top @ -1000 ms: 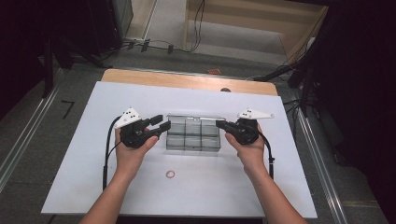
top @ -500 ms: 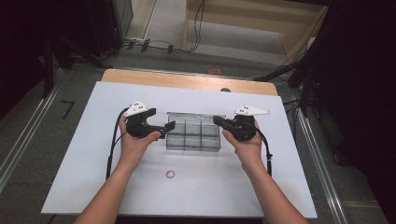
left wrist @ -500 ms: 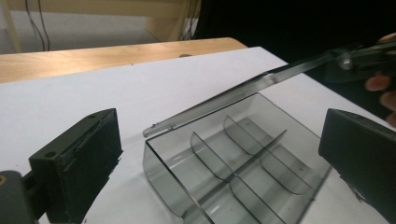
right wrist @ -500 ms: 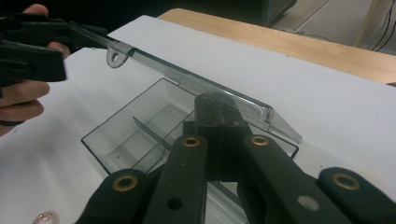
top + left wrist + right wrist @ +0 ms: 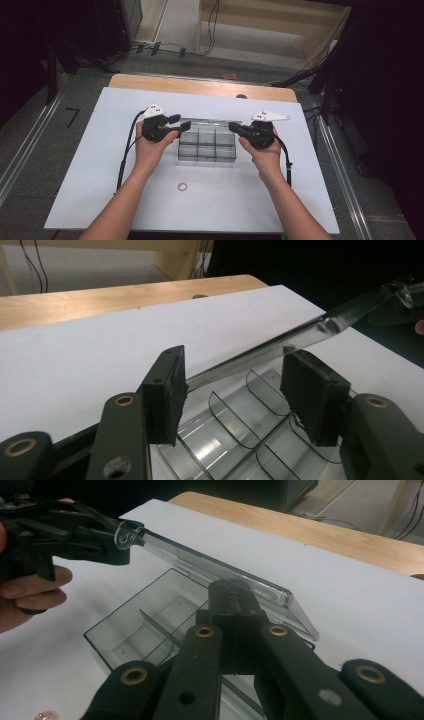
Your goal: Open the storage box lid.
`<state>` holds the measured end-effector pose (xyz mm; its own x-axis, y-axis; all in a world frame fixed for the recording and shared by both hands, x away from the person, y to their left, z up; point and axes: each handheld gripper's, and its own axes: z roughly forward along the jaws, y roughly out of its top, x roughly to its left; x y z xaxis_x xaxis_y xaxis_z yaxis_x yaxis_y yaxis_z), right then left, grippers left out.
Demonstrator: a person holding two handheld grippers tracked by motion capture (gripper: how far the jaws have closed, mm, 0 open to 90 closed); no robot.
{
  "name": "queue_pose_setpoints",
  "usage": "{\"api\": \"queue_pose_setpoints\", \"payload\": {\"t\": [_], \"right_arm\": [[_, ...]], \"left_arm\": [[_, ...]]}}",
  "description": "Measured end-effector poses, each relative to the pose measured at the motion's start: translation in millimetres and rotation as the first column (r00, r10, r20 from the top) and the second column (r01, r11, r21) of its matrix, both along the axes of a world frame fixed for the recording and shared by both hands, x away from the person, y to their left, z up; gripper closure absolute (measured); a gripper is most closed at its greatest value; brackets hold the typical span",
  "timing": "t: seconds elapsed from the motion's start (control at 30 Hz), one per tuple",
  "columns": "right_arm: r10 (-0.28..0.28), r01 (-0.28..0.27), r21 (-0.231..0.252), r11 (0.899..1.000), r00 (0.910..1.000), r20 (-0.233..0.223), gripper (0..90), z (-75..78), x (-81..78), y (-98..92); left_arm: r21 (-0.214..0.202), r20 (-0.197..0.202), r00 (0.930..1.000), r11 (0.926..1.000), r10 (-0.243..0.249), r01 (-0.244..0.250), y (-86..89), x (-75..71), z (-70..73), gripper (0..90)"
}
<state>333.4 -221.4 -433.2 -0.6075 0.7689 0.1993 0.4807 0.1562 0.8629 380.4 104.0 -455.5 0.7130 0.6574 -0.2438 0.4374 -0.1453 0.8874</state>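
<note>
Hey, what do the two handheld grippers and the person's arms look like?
Both the left gripper and right gripper are black, with brass-ringed pivots, square padded jaws, a pale three-cornered plate on top and a black trailing cable. The forearms are bare: no sleeves or gloves.

A clear plastic compartment box (image 5: 207, 146) sits mid-surface, its transparent hinged lid (image 5: 220, 577) raised partway, tilted above six empty compartments.

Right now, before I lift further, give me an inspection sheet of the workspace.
Surface: white board on wooden table.
Job's things: clear plastic compartment box; its clear hinged lid raised, tilted.
Clutter: small reddish ring near the front.
Grippers: left hand-held gripper astride the lid's edge, jaws just been closing, not pressing; right hand-held gripper shut at the box's rim.
Cables: black cable trailing over the board.
Surroundings: grey floor.
</note>
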Motion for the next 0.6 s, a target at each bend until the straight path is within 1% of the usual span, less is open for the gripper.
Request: {"api": "queue_pose_setpoints", "payload": {"t": [0.07, 0.13, 0.2, 0.27, 0.37, 0.47, 0.53, 0.6], "right_arm": [[0.008, -0.008, 0.006, 1.0, 1.0, 0.004, 87.8, 0.3, -3.0, -2.7], [0.026, -0.026, 0.017, 1.0, 0.9995, 0.02, 81.8, -0.2, -6.5, -6.7], [0.042, -0.043, 0.027, 0.999, 0.9985, 0.034, 73.6, -0.6, -11.3, -11.8], [0.059, -0.06, 0.033, 0.998, 0.9967, 0.057, 65.9, -1.2, -16.3, -17.8], [0.064, -0.069, 0.059, 0.996, 0.995, 0.077, 54.7, -1.0, -21.3, -27.9], [0.046, -0.053, 0.071, 0.996, 0.9943, 0.096, 36.1, 0.8, -21.2, -34.0], [0.024, -0.031, 0.074, 0.997, 0.995, 0.097, 22.2, 1.8, -19.0, -34.4], [0.009, -0.018, 0.082, 0.996, 0.9948, 0.101, 11.7, 2.3, -15.1, -34.5]], "left_arm": [[-0.009, -0.001, 1.0, 1.0, -0.002, 0.002, 1.2, 1.0, 0.0, 47.2], [-0.008, 0.004, 1.0, 1.0, -0.002, 0.002, 1.4, 1.1, 0.0, 47.9], [-0.004, 0.008, 1.0, 1.0, -0.003, 0.003, 1.3, 1.2, 0.1, 48.0], [-0.003, 0.01, 0.9999, 1.0, -0.003, 0.003, 1.5, 1.5, 0.1, 48.2], [-0.008, 0.013, 0.9999, 1.0, -0.002, 0.003, 1.7, 2.1, -0.3, 48.6], [-0.012, 0.015, 0.9999, 0.9999, -0.003, 0.003, 1.1, 3.3, -1.0, 49.1], [-0.016, 0.013, 0.9999, 0.9999, 0.001, -0.001, 1.2, 4.2, -1.0, 49.3], [-0.024, 0.012, 0.9999, 0.9997, 0.004, -0.004, 1.0, 5.1, -1.0, 49.6]]}}
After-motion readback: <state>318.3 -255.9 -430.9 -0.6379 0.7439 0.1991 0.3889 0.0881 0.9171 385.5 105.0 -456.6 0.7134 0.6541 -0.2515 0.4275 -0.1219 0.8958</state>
